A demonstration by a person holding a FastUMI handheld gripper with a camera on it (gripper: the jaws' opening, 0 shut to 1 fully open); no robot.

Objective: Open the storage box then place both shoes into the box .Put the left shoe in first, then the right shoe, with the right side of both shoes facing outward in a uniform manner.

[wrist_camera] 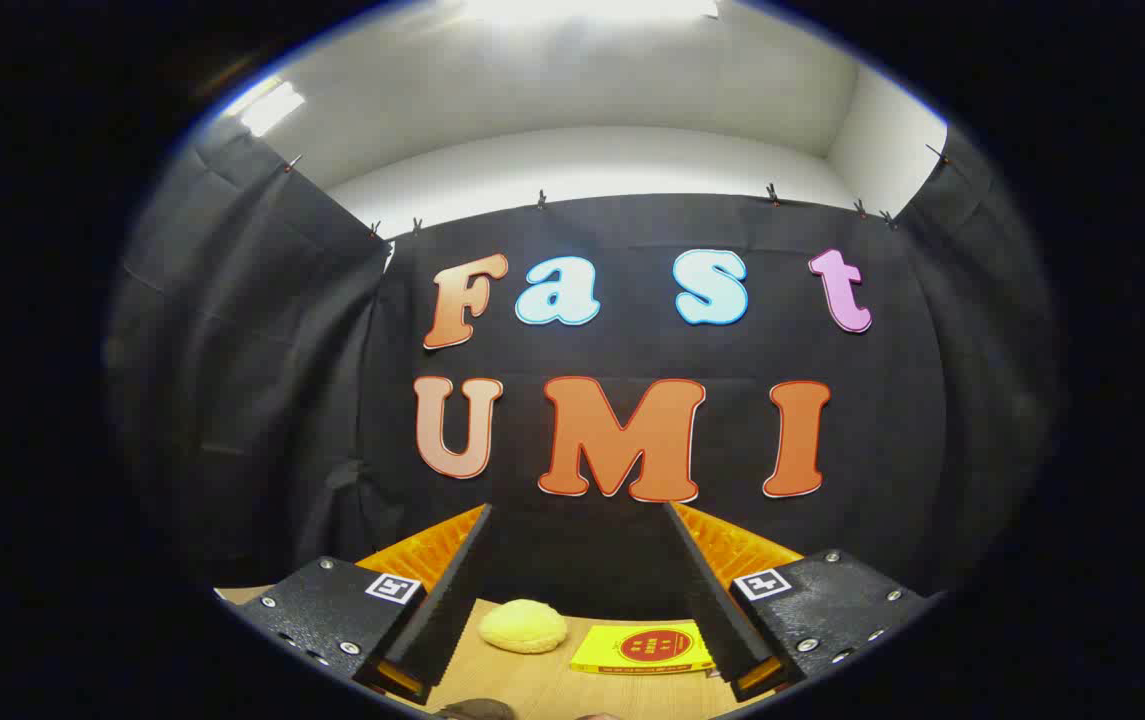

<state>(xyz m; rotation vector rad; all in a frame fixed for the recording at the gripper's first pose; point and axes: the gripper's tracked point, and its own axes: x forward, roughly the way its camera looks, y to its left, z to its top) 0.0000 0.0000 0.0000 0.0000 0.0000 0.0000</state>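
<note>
Wood-grain tabletop (542, 685) fills the bottom centre of the frame, seen between the two fingers of the gripper (577, 520). The gripper is released: its fingers stand wide apart, rising from the lower left and lower right toward the middle of the frame, and they press on nothing. Each finger carries a small square black-and-white marker near its base.

At the very bottom edge, just right of the left finger's base, a small dark rounded shape (477, 709) pokes into view. It may be part of a shoe, but too little shows to tell.

Between the fingers, on the tabletop, lies a soft yellow puff (524, 627), rounded like a small bun. Just to its right, apart from it, lies a flat yellow packet (644, 649) with a red round mark on its face; its right end runs behind the right finger.

Beyond the tabletop hangs black cloth (262, 400), covering the back wall across the middle of the frame and folding round at the left and right. Small clips pin its top edge. Above the cloth is pale wall, with bright ceiling lights at the top centre and upper left.
</note>
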